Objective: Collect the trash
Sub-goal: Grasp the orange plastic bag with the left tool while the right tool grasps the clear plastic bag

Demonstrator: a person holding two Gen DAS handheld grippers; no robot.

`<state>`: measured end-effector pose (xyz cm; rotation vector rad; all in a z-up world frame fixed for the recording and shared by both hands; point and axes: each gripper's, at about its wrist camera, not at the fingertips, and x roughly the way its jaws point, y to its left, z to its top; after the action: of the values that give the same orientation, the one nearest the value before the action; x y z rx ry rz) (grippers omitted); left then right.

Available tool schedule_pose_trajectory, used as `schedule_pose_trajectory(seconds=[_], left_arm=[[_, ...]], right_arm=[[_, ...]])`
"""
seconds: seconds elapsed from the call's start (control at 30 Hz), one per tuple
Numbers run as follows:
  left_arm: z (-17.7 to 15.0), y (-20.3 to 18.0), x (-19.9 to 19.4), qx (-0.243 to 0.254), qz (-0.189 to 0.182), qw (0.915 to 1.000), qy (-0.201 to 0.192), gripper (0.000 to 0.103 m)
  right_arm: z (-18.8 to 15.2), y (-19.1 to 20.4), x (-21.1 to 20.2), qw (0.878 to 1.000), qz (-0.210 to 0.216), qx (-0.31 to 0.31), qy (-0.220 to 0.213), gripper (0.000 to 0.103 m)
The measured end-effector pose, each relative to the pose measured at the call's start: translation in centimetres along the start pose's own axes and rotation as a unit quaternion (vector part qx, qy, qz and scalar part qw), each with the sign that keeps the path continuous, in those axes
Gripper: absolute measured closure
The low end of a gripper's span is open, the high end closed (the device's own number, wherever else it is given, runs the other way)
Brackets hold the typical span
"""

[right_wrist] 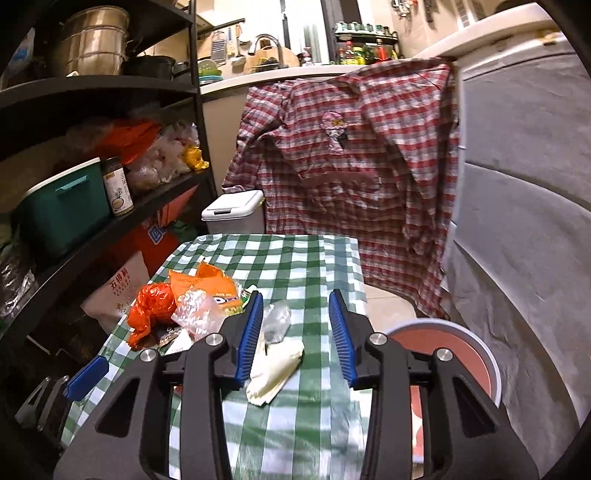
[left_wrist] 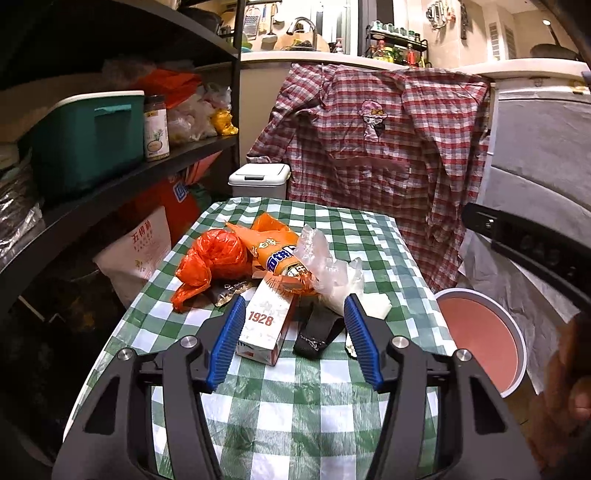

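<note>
Checked tablecloth (left_wrist: pixel 332 406), both hand-held grippers (left_wrist: pixel 293 334) (right_wrist: pixel 295 336) apart, box (left_wrist: pixel 264 328) partly hidden.

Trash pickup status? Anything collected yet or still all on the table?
Done: nothing visibly collected; the orange bag, snack wrapper, 1928 box and clear plastic all lie on the checked table. In hand: nothing; left gripper open around the box, right gripper open around the white wrapper. Left: every piece.

A home kitchen: sink tap (left_wrist: pixel 303 23), spice rack (left_wrist: pixel 397 46), pantry shelves (left_wrist: pixel 147 173), checked table (left_wrist: pixel 295 406).
</note>
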<state>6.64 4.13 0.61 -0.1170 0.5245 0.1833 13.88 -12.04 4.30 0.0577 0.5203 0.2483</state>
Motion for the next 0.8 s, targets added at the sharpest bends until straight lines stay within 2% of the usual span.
schedule_pose_trajectory(seconds=[0.23, 0.43, 0.57, 0.67, 0.8], left_arm=[[3.0, 1.1, 1.5, -0.002, 0.002, 1.0, -0.007, 0.048], [7.5, 3.7, 3.9, -0.01, 0.002, 1.0, -0.001, 0.048], [11.6, 5.8, 4.9, 0.003, -0.007, 0.9998, -0.018, 0.048], [13.1, 7.4, 5.9, 0.013, -0.027, 0.9993, -0.021, 0.048], [12.8, 9.3, 7.6, 0.025, -0.036, 0.9988, -0.021, 0.055]], right_arm=[[1.4, 1.0, 1.8, 1.0, 0.012, -0.026, -0.012, 0.066], [3.5, 2.0, 2.5, 0.998, 0.035, -0.039, -0.032, 0.066], [4.5, 2.4, 3.3, 0.997, 0.052, -0.042, -0.04, 0.066], [4.2, 2.4, 4.1, 0.997, 0.065, -0.038, -0.034, 0.066], [2.9, 2.6, 5.7, 0.996, 0.079, -0.04, -0.002, 0.066]])
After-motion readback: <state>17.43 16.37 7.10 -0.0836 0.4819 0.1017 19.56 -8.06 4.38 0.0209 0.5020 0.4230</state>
